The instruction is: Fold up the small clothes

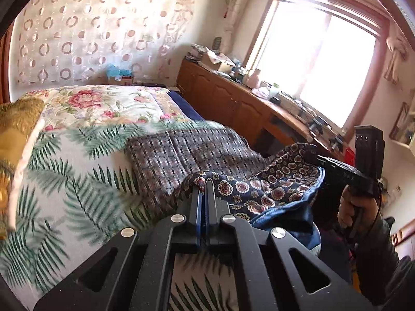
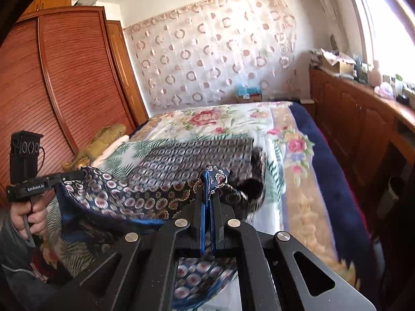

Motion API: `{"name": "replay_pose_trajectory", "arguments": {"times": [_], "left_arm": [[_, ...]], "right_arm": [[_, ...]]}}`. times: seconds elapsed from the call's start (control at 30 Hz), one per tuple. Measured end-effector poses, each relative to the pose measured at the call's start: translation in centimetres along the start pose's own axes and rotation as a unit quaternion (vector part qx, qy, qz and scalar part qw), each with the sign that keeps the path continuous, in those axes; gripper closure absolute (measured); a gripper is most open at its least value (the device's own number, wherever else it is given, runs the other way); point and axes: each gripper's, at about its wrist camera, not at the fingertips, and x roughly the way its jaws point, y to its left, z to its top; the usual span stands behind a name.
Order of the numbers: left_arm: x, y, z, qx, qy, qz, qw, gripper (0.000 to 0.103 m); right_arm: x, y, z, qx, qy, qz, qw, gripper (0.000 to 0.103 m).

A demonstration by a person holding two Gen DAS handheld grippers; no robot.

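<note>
Sunlit bedroom, with a bed (image 2: 298, 140) under a floral and palm-print cover. Above it hangs a small navy paisley garment with blue lining (image 1: 272, 186), its edge pinched by the left gripper (image 1: 205, 189) and right gripper (image 2: 210, 181). Judged step: lifting to spread; next, lay it flat for folding.

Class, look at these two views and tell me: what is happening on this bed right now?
A person holds a gripper in each hand and is folding a small dark patterned cloth over a bed. The left gripper and the right gripper are each shut on a corner of the cloth, which hangs lifted between them. A second checked cloth lies flat on the bedspread.
</note>
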Motion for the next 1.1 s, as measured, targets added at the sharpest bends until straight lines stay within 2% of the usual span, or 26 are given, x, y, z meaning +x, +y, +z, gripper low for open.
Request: {"name": "replay_pose_trajectory", "arguments": {"times": [0.2, 0.27, 0.33, 0.4, 0.43, 0.47, 0.5, 0.53, 0.63, 0.7, 0.8, 0.93, 1.1], "left_arm": [[3.2, 1.8, 4.3, 0.002, -0.007, 0.028, 0.9996, 0.101], [4.8, 2.9, 5.1, 0.004, -0.002, 0.058, 0.9983, 0.101], [6.4, 4.2, 5.5, 0.002, 0.012, 0.076, 0.9970, 0.101], [7.3, 5.1, 5.3, 0.000, 0.032, 0.077, 0.9965, 0.099], [7.4, 5.4, 5.2, 0.002, 0.038, 0.076, 0.9964, 0.096], [7.2, 5.4, 5.0, 0.011, 0.041, 0.079, 0.9960, 0.094], [7.0, 5.4, 4.8, 0.020, 0.038, 0.086, 0.9953, 0.083], [6.5, 5.3, 4.6, 0.027, 0.031, 0.096, 0.9945, 0.063], [5.3, 5.1, 4.2, 0.035, 0.023, 0.090, 0.9951, 0.045], [4.3, 4.8, 3.8, 0.038, 0.016, 0.091, 0.9950, 0.043], [2.8, 4.1, 2.7, 0.047, 0.008, 0.092, 0.9946, 0.033], [1.4, 3.5, 0.9, 0.046, 0.007, 0.092, 0.9947, 0.032], [0.5, 3.3, -1.7, 0.038, 0.021, 0.086, 0.9953, 0.032]], "right_arm": [[5.0, 0.8, 4.6, -0.026, 0.015, -0.023, 0.999, 0.101], [7.4, 0.9, 6.0, -0.036, 0.024, -0.039, 0.998, 0.101], [10.1, 0.9, 7.0, -0.035, 0.033, -0.063, 0.997, 0.101], [12.4, 0.4, 7.1, -0.026, 0.054, -0.088, 0.994, 0.100], [13.3, 0.3, 6.9, -0.025, 0.064, -0.090, 0.994, 0.095], [14.1, 0.5, 6.9, -0.025, 0.072, -0.097, 0.992, 0.085], [14.3, 0.8, 6.8, -0.028, 0.075, -0.109, 0.991, 0.074], [14.2, 1.1, 6.8, -0.033, 0.070, -0.117, 0.990, 0.070], [12.6, 2.6, 6.4, -0.041, 0.052, -0.119, 0.991, 0.056], [11.6, 3.7, 5.8, -0.053, 0.051, -0.127, 0.989, 0.056], [10.2, 5.7, 3.2, -0.075, 0.070, -0.088, 0.991, 0.056], [9.4, 8.8, -0.7, -0.100, 0.105, -0.042, 0.989, 0.056], [9.6, 10.7, -5.0, -0.094, 0.141, -0.001, 0.986, 0.056]]}}
